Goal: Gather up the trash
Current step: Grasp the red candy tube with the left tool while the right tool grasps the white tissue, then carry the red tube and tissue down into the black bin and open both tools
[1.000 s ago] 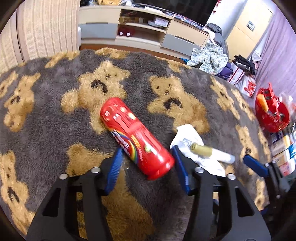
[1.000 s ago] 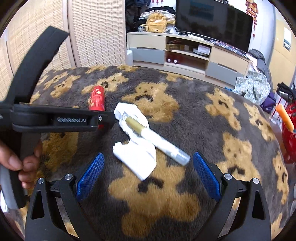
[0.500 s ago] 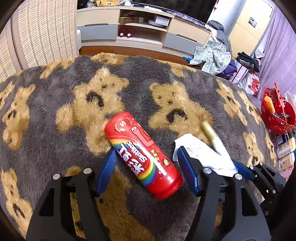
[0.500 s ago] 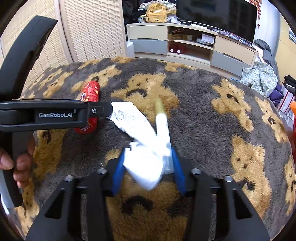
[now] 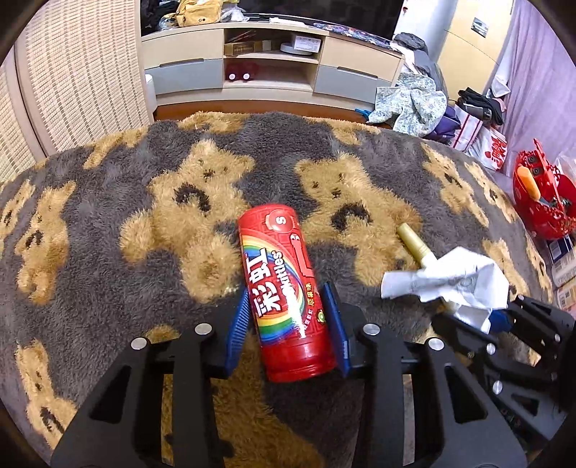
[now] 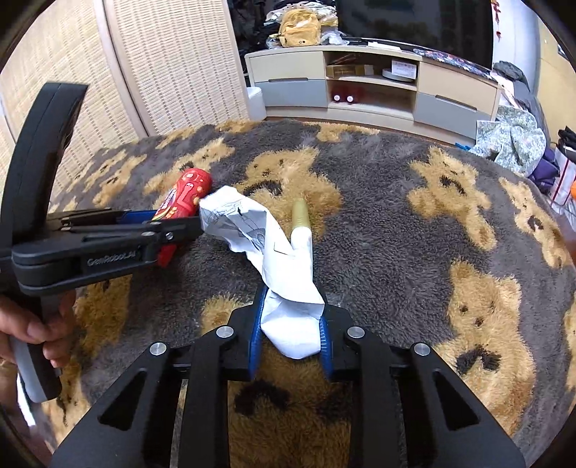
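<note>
Left tool (image 5: pixel 289 316) clamped on red Skittles tube (image 5: pixel 284 291), right tool (image 6: pixel 289 324) on crumpled paper (image 6: pixel 284 288) with white tube (image 6: pixel 301 230).

Left gripper (image 5: pixel 288 324) clamped on red can (image 5: pixel 284 298); right gripper (image 6: pixel 289 324) clamped on crumpled paper (image 6: pixel 284 298); left hand (image 6: pixel 34 324) gripping handle.

Location: domestic living rm. Indicators — low TV cabinet (image 6: pixel 378 90) w/ drawers and open shelves along far wall, large dark TV screen (image 6: pixel 414 21) above it. Shaggy teddy-bear-print blanket (image 5: pixel 180 216) covers foreground surface. Woven screen panels (image 6: pixel 172 64) at left. Clothing pile (image 5: pixel 410 100) and shopping bags (image 5: pixel 482 140) on floor at right; tan backpack (image 6: pixel 298 21) on cabinet top; red plastic toy (image 5: pixel 540 201) at far right. Clutter typical of an occupied home — no work or retail fixtures in view.
</note>
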Available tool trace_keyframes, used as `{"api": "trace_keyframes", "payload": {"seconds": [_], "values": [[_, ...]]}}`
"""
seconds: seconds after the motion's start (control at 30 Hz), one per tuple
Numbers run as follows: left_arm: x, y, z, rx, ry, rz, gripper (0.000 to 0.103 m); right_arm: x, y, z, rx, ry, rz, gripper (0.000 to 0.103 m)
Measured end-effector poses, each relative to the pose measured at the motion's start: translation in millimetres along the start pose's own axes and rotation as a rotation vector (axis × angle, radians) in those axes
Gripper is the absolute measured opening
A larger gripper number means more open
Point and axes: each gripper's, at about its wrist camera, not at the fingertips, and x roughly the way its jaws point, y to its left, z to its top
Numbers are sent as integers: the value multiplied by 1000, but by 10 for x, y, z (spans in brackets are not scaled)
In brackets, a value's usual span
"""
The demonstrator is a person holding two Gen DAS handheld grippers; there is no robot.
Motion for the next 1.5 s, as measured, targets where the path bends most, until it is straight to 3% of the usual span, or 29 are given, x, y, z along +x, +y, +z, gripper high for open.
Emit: {"api": "trace_keyframes", "payload": {"seconds": [0.1,0.13,0.5,0.73,1.03,1.27,1.5], "values": [[-42,13,-47,16,-3,-7,36,1,-26,-3,16,2,8,25],[-53,14,-62,20,-4,-9,36,2,-28,-6,17,4,3,19],[-267,49,-363,56,3,-32,35,-134,76,-190,-7,54,-36,18],[-500,91,-546,51,-6,-32,36,-212,164,-78,-18,-5,-77,21],[-788,161,-771,40,-17,-30,36,73,183,42,-7,57,-96,21],[-925,274,-967,34,-16,-14,36,3,240,-62,-1,51,-122,15],[-1116,268,-1209,53,-29,-13,36,-338,397,-409,-36,36,-98,14]]}}
